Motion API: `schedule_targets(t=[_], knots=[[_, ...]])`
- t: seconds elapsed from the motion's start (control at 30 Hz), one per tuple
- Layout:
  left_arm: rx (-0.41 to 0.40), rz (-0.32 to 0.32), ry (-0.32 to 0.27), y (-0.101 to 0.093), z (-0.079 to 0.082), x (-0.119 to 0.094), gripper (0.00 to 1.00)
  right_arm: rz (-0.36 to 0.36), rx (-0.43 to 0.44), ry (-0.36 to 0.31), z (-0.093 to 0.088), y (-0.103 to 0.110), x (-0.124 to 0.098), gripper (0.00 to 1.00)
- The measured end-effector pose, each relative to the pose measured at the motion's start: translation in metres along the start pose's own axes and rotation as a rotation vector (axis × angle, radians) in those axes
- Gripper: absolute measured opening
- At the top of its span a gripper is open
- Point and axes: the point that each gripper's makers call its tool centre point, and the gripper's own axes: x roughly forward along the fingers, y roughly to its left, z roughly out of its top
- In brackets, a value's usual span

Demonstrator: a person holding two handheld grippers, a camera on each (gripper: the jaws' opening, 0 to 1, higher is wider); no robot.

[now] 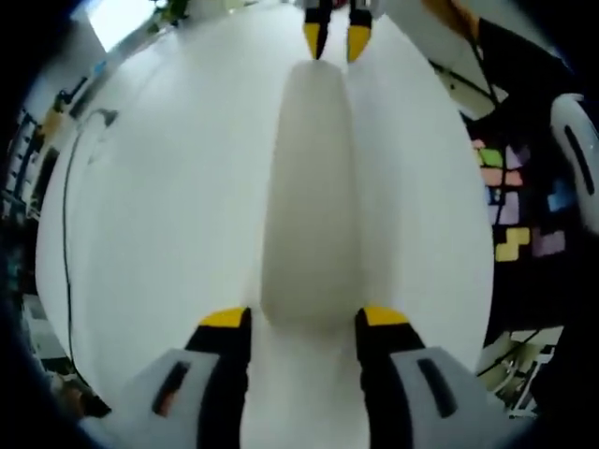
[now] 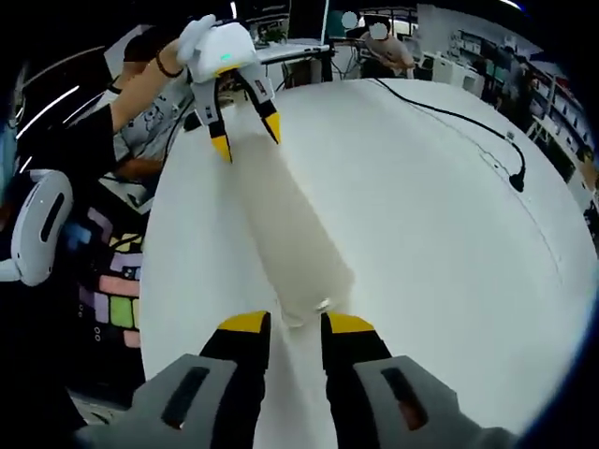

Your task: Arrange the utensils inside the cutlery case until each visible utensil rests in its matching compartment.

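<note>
- In the left gripper view, the left gripper (image 1: 304,318) rises from the bottom edge with its yellow-tipped jaws standing apart on either side of the near end of the cutlery case (image 1: 312,187). Whether the tips press the case or only flank it, I cannot tell.
- In the right gripper view, the right gripper (image 2: 296,324) also comes up from the bottom. Its jaws are narrowly apart at the near end of the case (image 2: 285,238), and actual contact cannot be made out.
- The left gripper appears in the upper left of the right gripper view (image 2: 245,131), held by a person's hand (image 2: 197,33), pointing downward with its jaws spread over the far end of the case.
- The right gripper appears at the top centre of the left gripper view (image 1: 332,42), its tips close together at the case's far end.
- The case is a long, pale, closed shape with rounded ends, lying flat on the white table (image 1: 168,206) between the two grippers. It runs up the middle of both views.
- A black cable (image 2: 468,126) lies across the table at the upper right of the right gripper view.
</note>
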Motion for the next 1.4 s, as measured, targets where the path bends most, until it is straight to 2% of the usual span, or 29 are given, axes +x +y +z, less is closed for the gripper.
schedule_targets(t=[0.3,0.53,0.77,0.97,1.1,1.27,1.37,1.4], knots=[[0.018,-0.01,-0.023,-0.003,0.004,0.0,0.41,-0.004,0.017,-0.019,0.005,-0.006,0.002,0.17],[0.026,-0.013,-0.034,-0.001,0.008,0.002,0.42,-0.018,-0.005,0.012,0.006,-0.007,0.001,0.17],[0.024,-0.011,-0.051,0.001,0.007,0.001,0.42,-0.038,0.024,0.045,0.007,-0.008,0.002,0.17],[0.016,-0.01,-0.033,0.0,0.009,0.002,0.42,-0.049,0.027,0.079,0.006,-0.002,0.005,0.17],[0.018,-0.01,-0.031,-0.001,0.008,0.002,0.42,-0.039,0.05,0.076,0.004,-0.001,0.004,0.16],[0.019,-0.011,-0.055,-0.002,0.008,0.002,0.42,-0.022,0.043,0.087,0.0,0.002,0.003,0.1],[0.013,-0.009,-0.061,-0.002,0.009,0.003,0.42,-0.054,-0.007,0.105,-0.002,0.0,-0.01,0.08],[0.013,-0.009,-0.062,-0.002,0.009,0.003,0.42,-0.089,-0.048,0.109,0.001,-0.007,-0.015,0.08]])
